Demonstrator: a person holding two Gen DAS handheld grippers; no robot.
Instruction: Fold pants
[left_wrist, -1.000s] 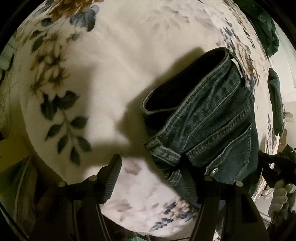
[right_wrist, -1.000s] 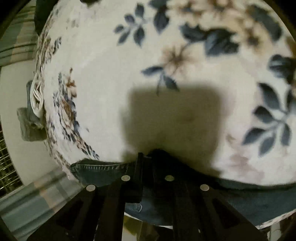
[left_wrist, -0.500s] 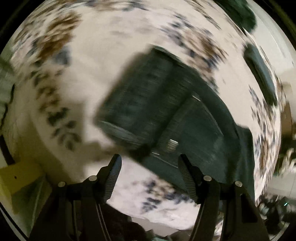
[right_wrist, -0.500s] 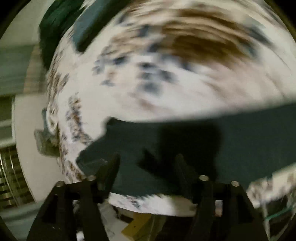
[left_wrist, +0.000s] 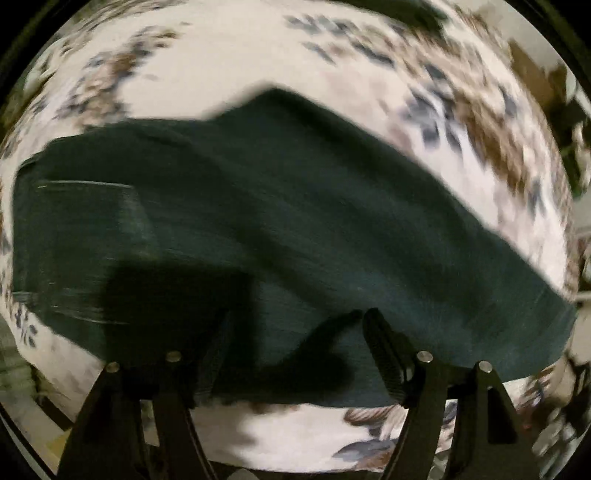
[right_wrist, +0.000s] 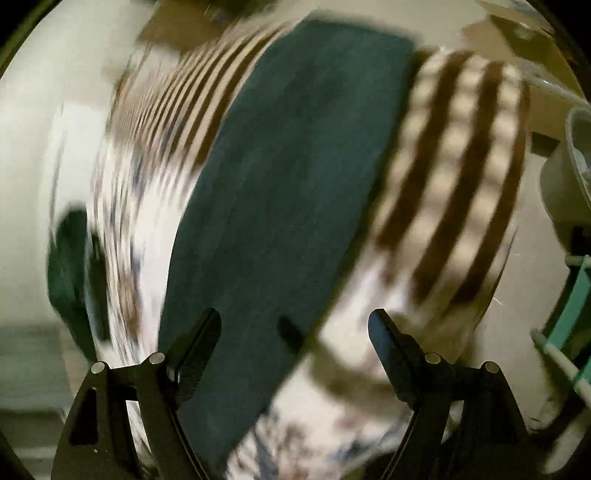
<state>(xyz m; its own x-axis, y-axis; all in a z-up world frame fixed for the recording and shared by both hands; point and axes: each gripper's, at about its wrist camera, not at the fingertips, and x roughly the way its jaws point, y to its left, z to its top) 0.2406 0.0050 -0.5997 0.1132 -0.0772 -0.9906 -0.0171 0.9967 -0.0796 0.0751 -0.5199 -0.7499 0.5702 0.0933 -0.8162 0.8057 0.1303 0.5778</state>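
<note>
The dark blue jeans (left_wrist: 280, 221) lie spread on the white floral blanket (left_wrist: 240, 62), blurred by motion. In the left wrist view they run from the left edge to the lower right, with the waist and pocket stitching at the left. My left gripper (left_wrist: 295, 332) is open and empty just above the near edge of the jeans. In the right wrist view one long leg of the jeans (right_wrist: 288, 192) runs from the top centre down to the bottom left. My right gripper (right_wrist: 295, 328) is open and empty over that leg's edge.
A brown and cream striped cloth (right_wrist: 454, 177) lies right of the jeans leg. A dark green garment (right_wrist: 68, 266) hangs at the blanket's left edge. A white container (right_wrist: 569, 166) and a teal rack (right_wrist: 569, 332) stand at the far right.
Both grippers have let go of the jeans and opened. The jeans dropped flat onto the blanket. Both cameras have swung quickly, so the views are blurred.
</note>
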